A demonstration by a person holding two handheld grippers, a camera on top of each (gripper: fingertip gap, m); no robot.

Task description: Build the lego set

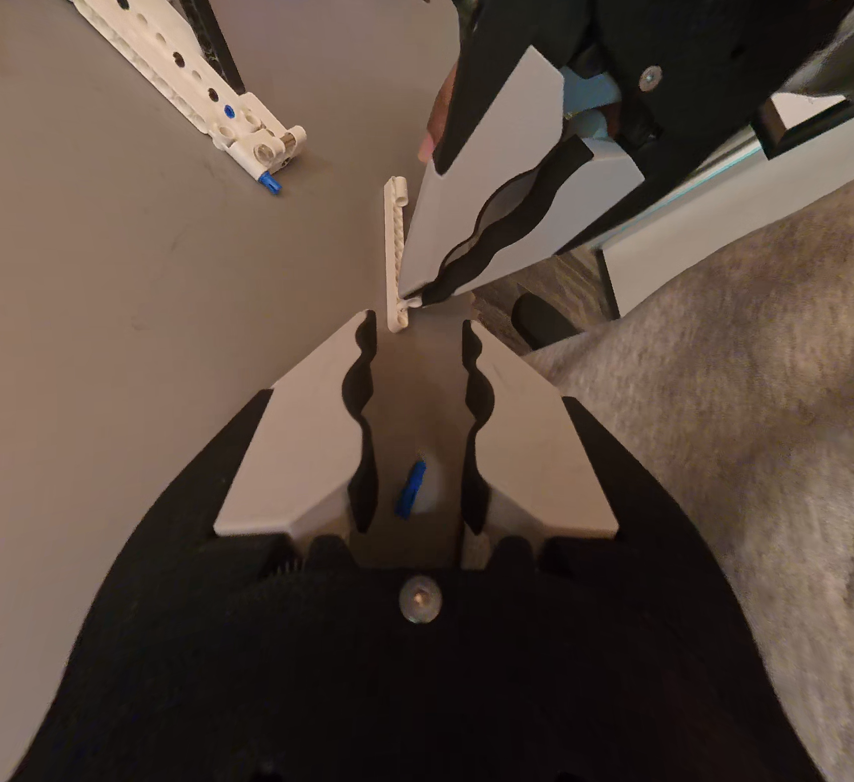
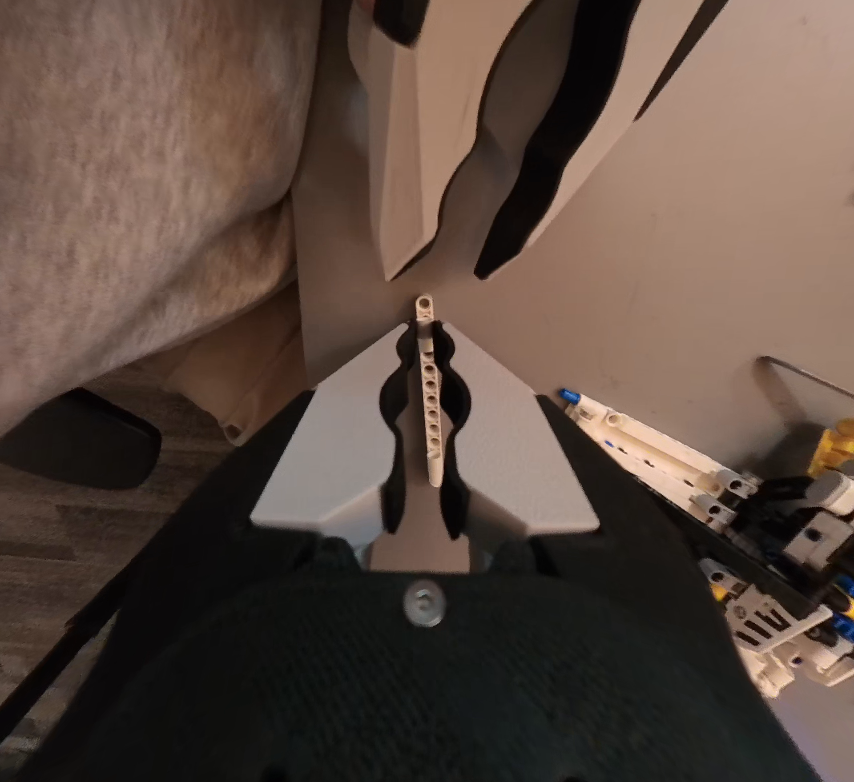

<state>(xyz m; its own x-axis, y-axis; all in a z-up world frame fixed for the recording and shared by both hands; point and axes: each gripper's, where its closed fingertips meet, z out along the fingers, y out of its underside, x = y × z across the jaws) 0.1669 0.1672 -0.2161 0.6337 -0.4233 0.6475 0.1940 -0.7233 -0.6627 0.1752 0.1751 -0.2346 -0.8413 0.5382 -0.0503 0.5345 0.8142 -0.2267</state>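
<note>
Right tongs (image 2: 423, 325) pinch a long white holed beam (image 2: 432, 395) near one end, tips pressed together on it; most of the beam's length runs back between the fingers. In the left wrist view the beam (image 1: 396, 251) stands beside the right tongs (image 1: 423, 298), its lower end just ahead of the left tongs (image 1: 418, 321). Left tongs spread, nothing between the tips; a small blue pin (image 1: 411, 489) shows on the grey surface (image 1: 138, 275) between their fingers. White model (image 1: 161, 48) lies on the surface well apart from the beam, blue peg at its near end. Grey sweater (image 1: 716, 390) beside the beam.
</note>
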